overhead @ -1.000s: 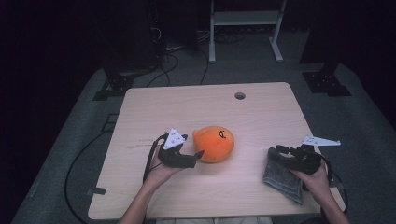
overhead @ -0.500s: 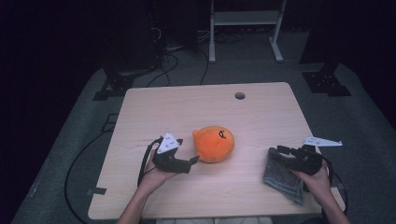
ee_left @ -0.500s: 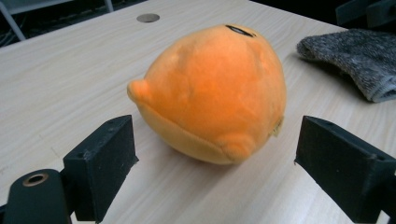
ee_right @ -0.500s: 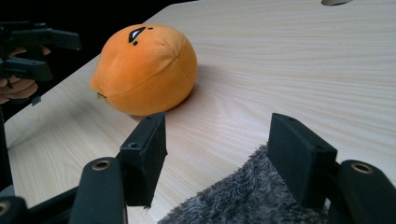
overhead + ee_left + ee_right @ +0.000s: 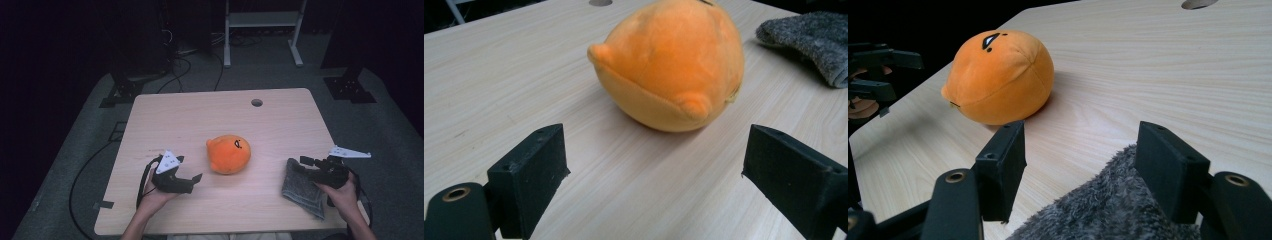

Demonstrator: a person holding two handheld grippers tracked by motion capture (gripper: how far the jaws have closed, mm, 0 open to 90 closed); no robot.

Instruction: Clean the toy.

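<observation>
The orange plush toy (image 5: 229, 154) sits mid desk (image 5: 200, 115), alone, w/ bare wood all round it. Its long side runs across the left tongs' (image 5: 196, 181) line of view. Left tongs are just beside it, pointed at it, jaws wide and just been opening, nothing between them. Right tongs (image 5: 303, 161) are farther off, open over the grey cloth (image 5: 302, 187), which lies near the desk's front-right edge.
</observation>
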